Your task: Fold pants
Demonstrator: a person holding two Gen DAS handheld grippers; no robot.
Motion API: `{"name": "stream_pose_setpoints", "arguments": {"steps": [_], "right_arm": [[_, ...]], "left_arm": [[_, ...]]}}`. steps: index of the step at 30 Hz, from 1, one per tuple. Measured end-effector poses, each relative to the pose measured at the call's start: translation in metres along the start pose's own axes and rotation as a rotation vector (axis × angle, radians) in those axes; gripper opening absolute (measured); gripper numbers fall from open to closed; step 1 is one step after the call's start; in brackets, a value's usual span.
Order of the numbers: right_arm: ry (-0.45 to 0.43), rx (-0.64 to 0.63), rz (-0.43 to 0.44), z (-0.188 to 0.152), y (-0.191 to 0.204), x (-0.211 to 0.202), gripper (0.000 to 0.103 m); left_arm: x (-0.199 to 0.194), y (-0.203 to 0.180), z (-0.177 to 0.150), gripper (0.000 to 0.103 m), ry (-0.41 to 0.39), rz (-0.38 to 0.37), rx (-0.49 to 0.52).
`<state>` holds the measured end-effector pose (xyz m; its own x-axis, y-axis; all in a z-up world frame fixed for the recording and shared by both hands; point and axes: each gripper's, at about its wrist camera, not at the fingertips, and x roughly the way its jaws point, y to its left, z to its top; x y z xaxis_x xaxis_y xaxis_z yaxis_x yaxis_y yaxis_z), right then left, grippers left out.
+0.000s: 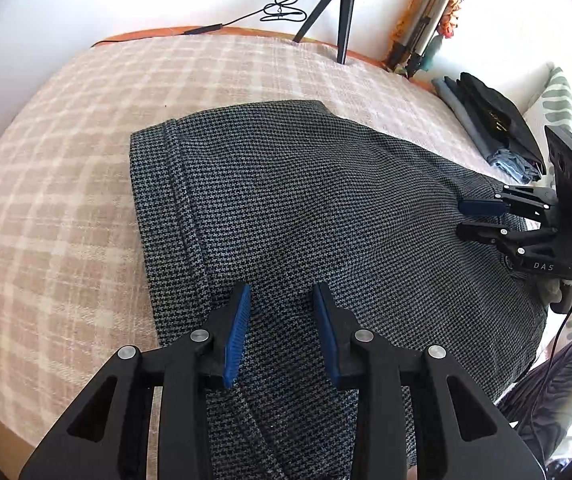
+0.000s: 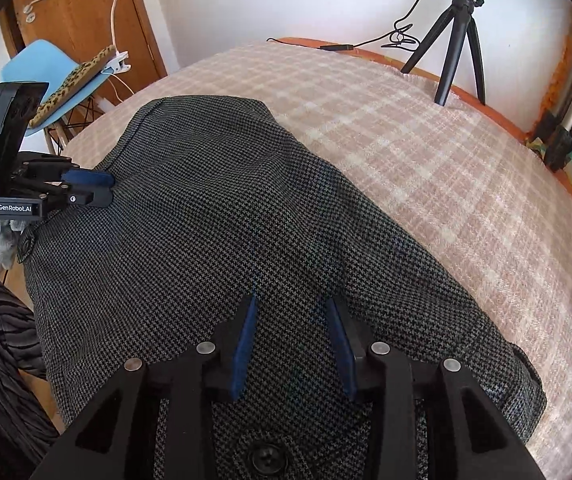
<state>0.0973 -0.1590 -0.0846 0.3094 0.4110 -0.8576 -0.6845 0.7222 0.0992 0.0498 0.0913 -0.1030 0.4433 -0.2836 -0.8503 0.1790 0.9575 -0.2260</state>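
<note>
Lying lengthwise, pants (image 1: 306, 200) hem-end away

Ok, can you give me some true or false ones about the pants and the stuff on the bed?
1. The pants are plain red. False: they are dark grey with a tiny check pattern.
2. The pants lie on a pink and white checked blanket. True.
3. The left gripper is squeezing the cloth. False: its pads stand apart above the cloth.
4. A black tripod stands at the far side of the bed. True.
5. A pile of folded clothes sits beyond the pants. True.
</note>
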Motion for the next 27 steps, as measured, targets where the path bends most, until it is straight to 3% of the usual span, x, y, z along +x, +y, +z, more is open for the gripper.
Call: {"name": "stream_pose_setpoints", "arguments": {"steps": [6, 9, 11, 12, 16, 20, 23, 27], "right_arm": [[-0.045, 0.111, -0.019, -0.017, -0.017, -0.037, 0.037], [-0.107, 0.230, -0.028, -0.035, -0.030, -0.068, 0.045], [-0.134, 0.296, -0.060, -0.049, -0.036, -0.085, 0.060], [-0.145, 0.327, -0.075, -0.057, -0.039, -0.093, 0.061], [-0.172, 0.463, -0.094, -0.089, -0.053, -0.115, 0.061], [-0.184, 0.555, -0.112, -0.112, -0.066, -0.124, 0.061], [-0.192, 0.609, -0.118, -0.121, -0.075, -0.124, 0.061], [-0.190, 0.641, -0.101, -0.122, -0.084, -0.123, 0.061]], "left_arm": [[-0.005, -0.005, -0.007, 0.031, -0.036, 0.072, 0.065], [-0.016, -0.010, -0.007, 0.031, -0.067, 0.088, 0.086], [-0.025, -0.017, -0.005, 0.031, -0.100, 0.077, 0.105], [-0.031, -0.021, -0.004, 0.031, -0.118, 0.068, 0.115], [-0.060, -0.036, 0.009, 0.044, -0.172, 0.009, 0.151], [-0.094, -0.057, 0.022, 0.049, -0.192, -0.013, 0.232], [-0.117, -0.074, 0.030, 0.061, -0.192, -0.039, 0.259], [-0.135, -0.108, 0.035, 0.064, -0.154, -0.089, 0.326]]}}
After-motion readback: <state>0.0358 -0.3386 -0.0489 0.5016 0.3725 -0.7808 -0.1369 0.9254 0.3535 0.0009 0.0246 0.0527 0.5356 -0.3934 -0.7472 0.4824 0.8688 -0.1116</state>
